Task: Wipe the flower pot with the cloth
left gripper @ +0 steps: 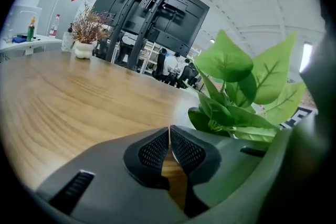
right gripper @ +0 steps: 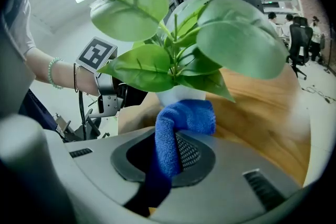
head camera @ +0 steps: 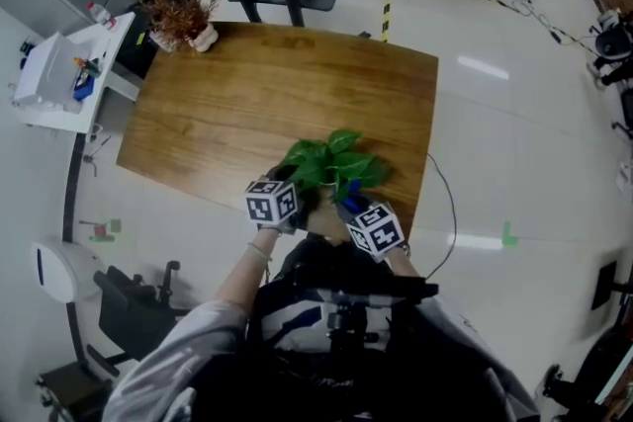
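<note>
On the wooden table, leaves nearly hide the flower pot; right gripper clamps the cloth, left gripper pinched empty.

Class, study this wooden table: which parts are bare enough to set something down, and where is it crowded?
Bare: the middle of the table, between the dried plant at the far left corner and the green plant; also the far right corner. Crowded: the near edge, where left gripper, right gripper with the cloth and green plant bunch together.
</note>
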